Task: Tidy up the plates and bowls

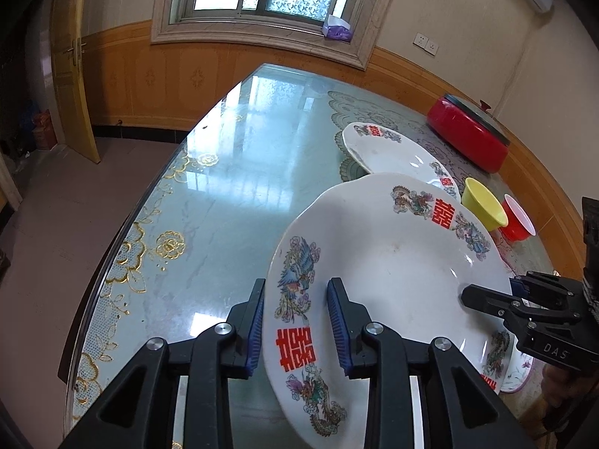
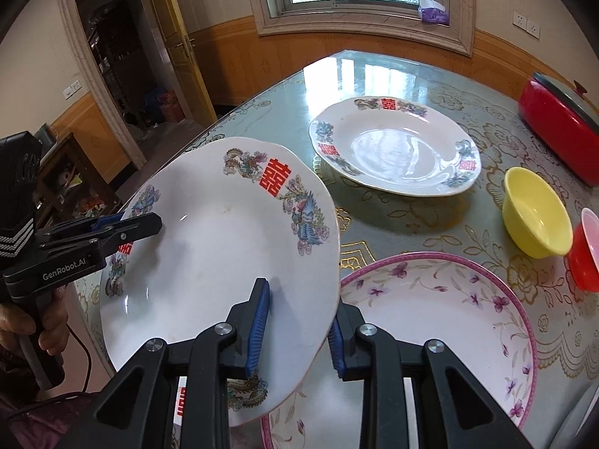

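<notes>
Left gripper point(image 1: 295, 321) clamps white plate point(image 1: 385, 262) rim | right gripper point(image 2: 299, 333) grips opposite rim | plate seemingly lifted above tabletop point(image 1: 209, 194), over pink-rimmed plate point(image 2: 449, 318) | yellow bowl point(image 2: 535, 217) beside

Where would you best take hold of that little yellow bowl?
Probably by its rim. The yellow bowl stands upright and open on the table, its wall flaring thin to the top. Come from above, one finger inside and one outside, on its near side, away from the red cup close beside it.
</notes>
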Demonstrator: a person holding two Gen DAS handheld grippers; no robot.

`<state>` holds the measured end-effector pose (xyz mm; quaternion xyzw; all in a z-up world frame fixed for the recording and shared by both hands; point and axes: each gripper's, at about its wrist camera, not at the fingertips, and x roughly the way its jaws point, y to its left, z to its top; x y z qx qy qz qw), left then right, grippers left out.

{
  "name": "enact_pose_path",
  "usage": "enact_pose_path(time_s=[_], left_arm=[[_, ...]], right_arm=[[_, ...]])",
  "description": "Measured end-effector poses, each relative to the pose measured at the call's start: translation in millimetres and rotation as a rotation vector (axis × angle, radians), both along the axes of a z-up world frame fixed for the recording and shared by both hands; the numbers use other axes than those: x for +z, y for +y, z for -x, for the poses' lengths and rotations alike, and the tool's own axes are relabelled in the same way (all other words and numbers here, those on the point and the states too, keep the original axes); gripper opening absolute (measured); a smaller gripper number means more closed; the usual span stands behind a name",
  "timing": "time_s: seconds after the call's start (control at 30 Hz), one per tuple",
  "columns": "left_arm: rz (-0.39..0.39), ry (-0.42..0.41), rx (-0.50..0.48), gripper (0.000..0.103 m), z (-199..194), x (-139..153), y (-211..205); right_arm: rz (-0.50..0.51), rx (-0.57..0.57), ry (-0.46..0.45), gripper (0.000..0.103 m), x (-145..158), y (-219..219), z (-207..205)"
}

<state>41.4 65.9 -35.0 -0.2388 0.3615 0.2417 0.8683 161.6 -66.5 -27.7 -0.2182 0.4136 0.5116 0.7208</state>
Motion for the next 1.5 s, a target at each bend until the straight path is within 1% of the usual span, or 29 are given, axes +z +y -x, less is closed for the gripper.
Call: enact_pose_path(time_s=[0.33,0.47,0.63,0.8,0.9,1.13,1.2,1.33,1.5], left_arm=[[-0.018,-0.004,-0.087,0.032,-26.5,7.6,-19.2],[-0.026,-0.004,-0.148,0.032,-45.0,12.6,-34.4],[-0.057,-0.009,-0.241,0.032,-74.0,19.0,-60.9],[-0.06,-0.006,-0.321,0.032,-99.9,16.1,-87.2],[-0.061,0.004,-0.349,0.032,-110.8,11.6,-98.3],[-0.06,0.041,-0.362,0.033,-129.5,-3.5,-113.7],[-0.084,0.045,-0.357,0.033,-131.8,-5.5,-117.5],[-0.094,0.046,-0.344,0.033,-135.2,-6.9,-118.9],[-0.125,0.055,-0.333,0.034,-137.5,-8.5,-121.5]], right_arm=[[-0.015,-0.099,-0.006,0.028,10.3,-37.4,-5.4],[-0.023,-0.162,-0.008,0.028,14.1,-62.9,-11.4],[-0.04,-0.256,-0.006,0.028,19.6,-98.9,-24.5],[-0.038,-0.342,-0.003,0.028,19.2,-131.9,-38.4],[-0.031,-0.377,0.005,0.028,14.6,-144.6,-46.6],[-0.012,-0.409,0.041,0.029,-3.5,-156.9,-62.1],[-0.01,-0.401,0.048,0.029,-7.9,-157.8,-65.1],[-0.007,-0.39,0.053,0.03,-12.2,-156.6,-68.8],[-0.005,-0.37,0.05,0.031,-13.7,-155.3,-70.9]])
